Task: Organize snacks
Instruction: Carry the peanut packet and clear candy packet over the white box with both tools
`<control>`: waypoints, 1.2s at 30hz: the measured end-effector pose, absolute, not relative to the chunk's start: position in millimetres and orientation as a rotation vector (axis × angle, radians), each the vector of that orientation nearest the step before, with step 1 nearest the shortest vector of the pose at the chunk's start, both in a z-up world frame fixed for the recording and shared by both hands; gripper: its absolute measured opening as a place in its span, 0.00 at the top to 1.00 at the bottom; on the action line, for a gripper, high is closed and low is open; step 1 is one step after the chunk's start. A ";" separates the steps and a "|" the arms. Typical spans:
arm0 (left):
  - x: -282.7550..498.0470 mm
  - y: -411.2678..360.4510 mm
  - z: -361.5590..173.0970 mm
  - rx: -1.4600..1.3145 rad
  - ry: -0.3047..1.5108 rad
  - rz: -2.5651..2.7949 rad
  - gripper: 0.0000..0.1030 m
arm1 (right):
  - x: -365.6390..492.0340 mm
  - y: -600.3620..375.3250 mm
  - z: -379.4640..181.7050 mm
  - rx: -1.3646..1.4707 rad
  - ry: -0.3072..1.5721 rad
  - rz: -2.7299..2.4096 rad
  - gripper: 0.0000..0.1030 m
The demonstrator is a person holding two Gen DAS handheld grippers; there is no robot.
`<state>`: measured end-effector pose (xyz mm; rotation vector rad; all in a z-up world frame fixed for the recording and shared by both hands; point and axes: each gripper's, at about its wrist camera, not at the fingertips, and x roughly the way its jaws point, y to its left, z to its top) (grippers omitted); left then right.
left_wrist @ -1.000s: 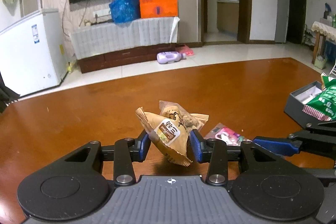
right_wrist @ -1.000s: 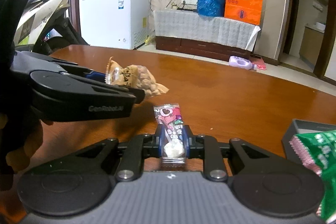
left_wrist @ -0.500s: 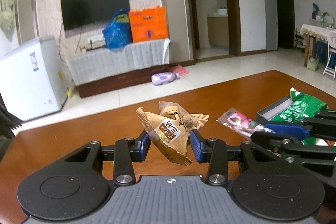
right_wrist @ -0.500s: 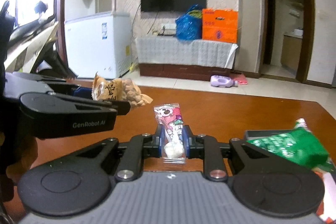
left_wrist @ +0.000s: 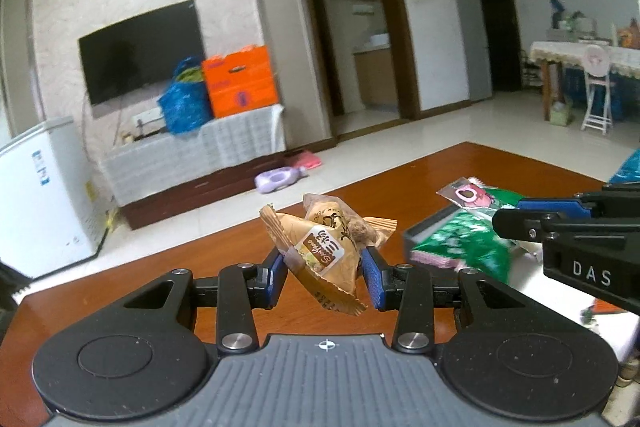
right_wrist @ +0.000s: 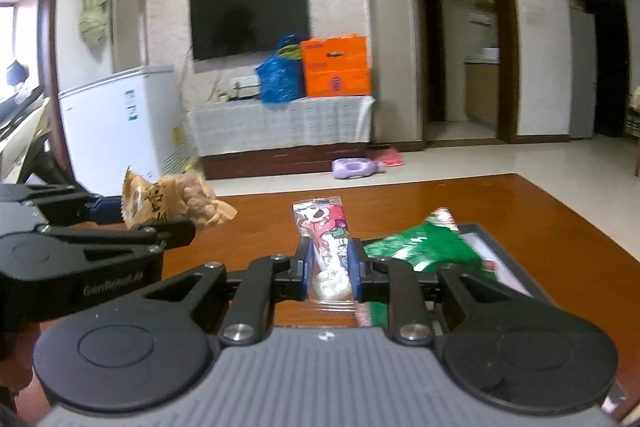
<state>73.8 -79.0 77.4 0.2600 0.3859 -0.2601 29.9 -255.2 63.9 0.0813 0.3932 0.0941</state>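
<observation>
Left gripper (left_wrist: pixel 325 277): clenched on two brown snack packets (left_wrist: pixel 326 249), pinched between the blue pads (left_wrist: pixel 374 281) and held clear above the table (left_wrist: pixel 160 255). One packet carries a white and brown label and points down toward 5 o'clock; the second sits behind it, its crimped end sticking out toward 3 o'clock. In the right wrist view the same left gripper (right_wrist: pixel 120 213) enters at 9 o'clock with the brown snack packets (right_wrist: pixel 172 203) at its tip.

Right gripper (right_wrist: pixel 329 267): clenched on a narrow pink-and-white snack stick (right_wrist: pixel 326 239), which stands nearly upright between the pads, its printed end toward 12 o'clock. In the left wrist view the right gripper (left_wrist: pixel 516 213) enters at 3 o'clock, and the snack stick (left_wrist: pixel 466 193) projects toward 9 o'clock.

Just past the right gripper, at 2 o'clock, a green snack bag (right_wrist: pixel 420 247) lies across the near rim of a dark grey box (right_wrist: pixel 516 267) on the table. The box holds a white interior.

Beyond the table at 12 o'clock: a television (right_wrist: pixel 250 19), an orange box (right_wrist: pixel 336 67), a blue bag (right_wrist: pixel 280 75), and a white chest freezer (right_wrist: pixel 120 123) at 10 o'clock.
</observation>
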 end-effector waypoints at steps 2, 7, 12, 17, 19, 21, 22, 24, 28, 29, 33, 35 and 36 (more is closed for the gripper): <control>70.3 -87.5 76.2 0.266 0.376 -0.280 0.60 | 20.5 -267.2 65.1 0.082 0.393 0.077 0.82; 66.8 -104.4 69.2 0.280 0.371 -0.313 0.60 | 3.3 -289.8 68.6 0.090 0.393 0.030 0.82; 65.0 -112.9 61.9 0.290 0.375 -0.359 0.60 | -18.0 -319.3 68.2 0.112 0.402 -0.035 0.82; 59.8 -124.9 57.5 0.269 0.387 -0.432 0.60 | -30.5 -342.3 63.4 0.148 0.389 -0.157 0.82; 55.3 -133.3 54.9 0.273 0.384 -0.457 0.60 | -37.3 -356.7 60.4 0.195 0.388 -0.194 0.82; 54.3 -138.9 52.5 0.268 0.387 -0.495 0.60 | -44.8 -368.6 56.4 0.228 0.389 -0.216 0.82; 54.3 -142.4 50.3 0.265 0.391 -0.513 0.60 | -48.7 -374.4 54.7 0.245 0.393 -0.226 0.82; 52.1 -150.4 45.2 0.267 0.398 -0.546 0.60 | -56.0 -383.5 49.7 0.271 0.391 -0.228 0.82; 48.3 -171.2 31.8 0.300 0.414 -0.597 0.60 | -56.6 -396.6 36.9 0.292 0.418 -0.222 0.82; 48.4 -175.5 28.2 0.305 0.423 -0.608 0.60 | -55.0 -398.8 33.2 0.288 0.425 -0.230 0.82; 48.8 -193.1 13.6 0.332 0.459 -0.652 0.60 | -42.8 -406.4 19.6 0.329 0.483 -0.210 0.82; 49.8 -200.7 6.2 0.348 0.466 -0.667 0.60 | -31.5 -400.1 15.5 0.329 0.509 -0.197 0.81; 51.0 -203.3 3.2 0.352 0.472 -0.672 0.60 | -28.9 -400.2 13.4 0.325 0.515 -0.193 0.81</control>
